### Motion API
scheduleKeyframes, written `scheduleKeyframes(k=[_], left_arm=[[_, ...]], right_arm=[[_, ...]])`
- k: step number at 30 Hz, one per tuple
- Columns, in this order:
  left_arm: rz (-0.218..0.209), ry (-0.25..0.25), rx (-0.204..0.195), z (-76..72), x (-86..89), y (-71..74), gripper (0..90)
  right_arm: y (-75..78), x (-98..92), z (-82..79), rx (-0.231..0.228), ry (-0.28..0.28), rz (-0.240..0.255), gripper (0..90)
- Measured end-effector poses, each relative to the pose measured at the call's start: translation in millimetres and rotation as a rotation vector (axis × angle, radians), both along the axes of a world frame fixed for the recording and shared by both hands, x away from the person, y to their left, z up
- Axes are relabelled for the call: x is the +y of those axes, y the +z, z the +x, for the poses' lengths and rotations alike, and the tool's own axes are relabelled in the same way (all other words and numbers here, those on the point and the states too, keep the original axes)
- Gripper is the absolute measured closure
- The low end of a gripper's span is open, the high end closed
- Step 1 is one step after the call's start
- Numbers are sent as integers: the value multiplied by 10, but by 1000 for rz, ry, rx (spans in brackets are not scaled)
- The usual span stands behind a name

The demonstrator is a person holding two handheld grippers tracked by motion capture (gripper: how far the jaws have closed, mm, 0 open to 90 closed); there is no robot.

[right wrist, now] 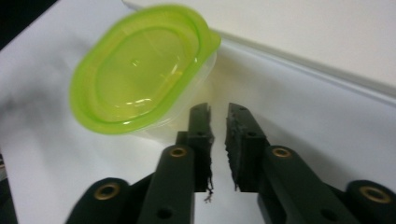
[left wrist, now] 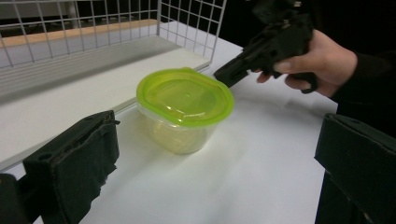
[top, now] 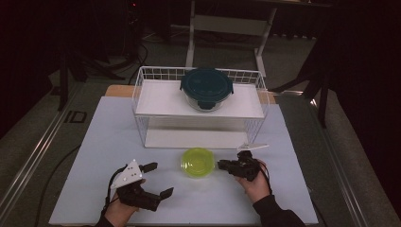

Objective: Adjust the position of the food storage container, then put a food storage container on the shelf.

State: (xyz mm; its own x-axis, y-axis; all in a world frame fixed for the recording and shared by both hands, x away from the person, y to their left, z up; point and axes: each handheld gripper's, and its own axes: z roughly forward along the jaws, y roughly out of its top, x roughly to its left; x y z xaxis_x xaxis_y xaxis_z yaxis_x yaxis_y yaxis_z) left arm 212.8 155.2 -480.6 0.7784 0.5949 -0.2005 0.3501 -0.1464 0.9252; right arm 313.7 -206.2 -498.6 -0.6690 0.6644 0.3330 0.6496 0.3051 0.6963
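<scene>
Sitting on the white table top (top: 94, 156), the small clear tub with the lime-green lid (top: 197, 162) lies between the two tongs, lid on and level. It stands upright just in front of the lower shelf of the white wire rack (top: 142, 94).

Right gripper (top: 222, 165): its tip points at the tub's side, just beside it. In the right gripper view the two black jaws stand a narrow slit apart, nothing between them, with frayed padding at the inner faces. The tub's lid lies ahead and to the left of the tips, near but apart; no contact seen. The person's right hand (top: 255, 182) wraps the body from below. In the left gripper view this gripper's nose comes close to the lid rim on the far side; touching or not cannot be told from that angle.

Left gripper (top: 161, 179): jaws spread wide, holding nothing. The tub sits ahead of them, centred in the gap but well beyond the tips. The grey three-cornered plate rides on top, and the left hand (top: 120, 210) grips from behind.

Farther out: on the rack's upper shelf, beyond both tongs, stands a glass container with a dark teal clip lid (top: 206, 88), closed. Beyond the table the room is dark.
</scene>
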Motion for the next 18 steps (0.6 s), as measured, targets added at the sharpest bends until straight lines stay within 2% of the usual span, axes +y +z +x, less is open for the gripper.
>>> scheduleKeyframes(k=[3, 6, 10, 12, 13, 14, 18], left_arm=[[-4, -10, 2, 24, -13, 50, 0], [-6, -21, 9, 55, -53, 116, 0], [16, -34, 29, 141, -136, 191, 0], [12, -36, 54, 199, -178, 215, 0], [12, -36, 54, 199, -178, 215, 0], [14, -35, 79, 254, -214, 233, 0], [-5, -25, 126, 365, -257, 262, 0]], right_arm=[[112, -45, -68, -38, -7, 11, 650], [225, -58, -116, -63, -16, 33, 491], [336, -40, -150, -93, -23, 68, 350], [380, -27, -154, -94, 10, 97, 239], [380, -27, -154, -94, 10, 97, 239], [395, -18, -155, -95, 23, 102, 212], [447, 10, -129, -84, 29, 139, 187]])
